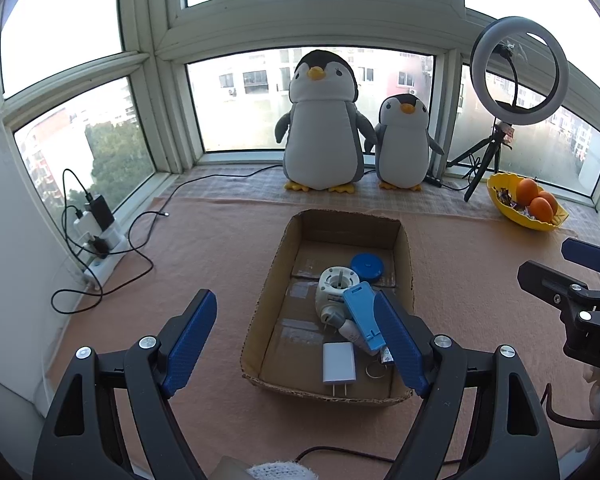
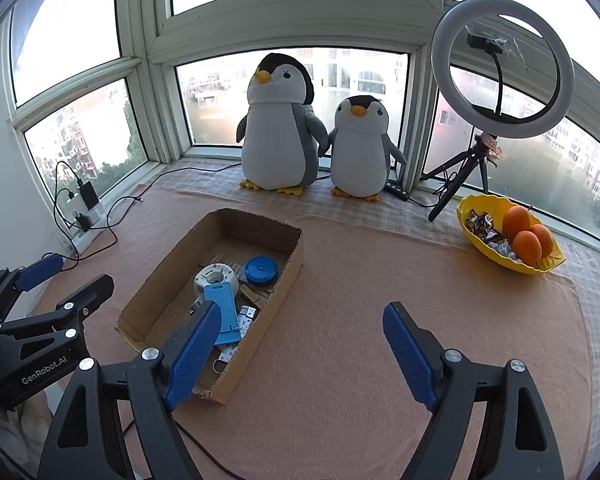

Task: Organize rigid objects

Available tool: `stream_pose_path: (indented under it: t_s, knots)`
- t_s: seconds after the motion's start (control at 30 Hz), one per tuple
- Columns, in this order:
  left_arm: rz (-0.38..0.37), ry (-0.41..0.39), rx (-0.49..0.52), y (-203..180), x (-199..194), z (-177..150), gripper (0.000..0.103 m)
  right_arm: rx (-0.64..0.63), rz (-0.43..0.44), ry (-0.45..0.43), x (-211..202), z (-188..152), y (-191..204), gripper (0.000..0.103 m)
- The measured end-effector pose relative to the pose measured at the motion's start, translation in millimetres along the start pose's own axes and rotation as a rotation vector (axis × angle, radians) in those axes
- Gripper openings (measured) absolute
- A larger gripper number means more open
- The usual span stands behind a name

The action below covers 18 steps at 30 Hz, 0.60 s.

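Observation:
An open cardboard box [image 1: 404, 256] lies on the pink cloth; it also shows in the right wrist view [image 2: 168, 264]. Inside lie a blue round case [image 1: 367, 265], a white round plug adapter [image 1: 337, 285], a light blue flat holder [image 1: 363, 316] leaning over it, a white charger [image 1: 339, 363], a small tube and a key ring. My left gripper [image 1: 300, 336] is open and empty, held above the box's near end. My right gripper [image 2: 296, 344] is open and empty over the bare cloth right of the box.
Two plush penguins [image 1: 320, 124] stand at the window. A ring light on a tripod [image 2: 500, 68] and a yellow bowl of oranges and sweets [image 2: 508, 236] are at the right. A power strip with chargers and cables [image 1: 96, 236] lies at the left.

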<state>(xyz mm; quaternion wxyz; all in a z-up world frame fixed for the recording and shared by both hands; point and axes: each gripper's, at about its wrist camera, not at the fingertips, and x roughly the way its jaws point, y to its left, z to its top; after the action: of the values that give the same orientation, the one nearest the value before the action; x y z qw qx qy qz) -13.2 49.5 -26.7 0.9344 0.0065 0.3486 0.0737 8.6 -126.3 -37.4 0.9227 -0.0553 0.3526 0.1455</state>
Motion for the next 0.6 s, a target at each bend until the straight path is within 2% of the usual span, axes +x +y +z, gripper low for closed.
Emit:
stream_pose_path:
  t_s: [0.6]
  knots:
    - [-0.001,0.003,0.000,-1.2,0.9,-0.6,0.081,-0.007,-0.003,0.016,3.9,-1.5,-0.2,0.080]
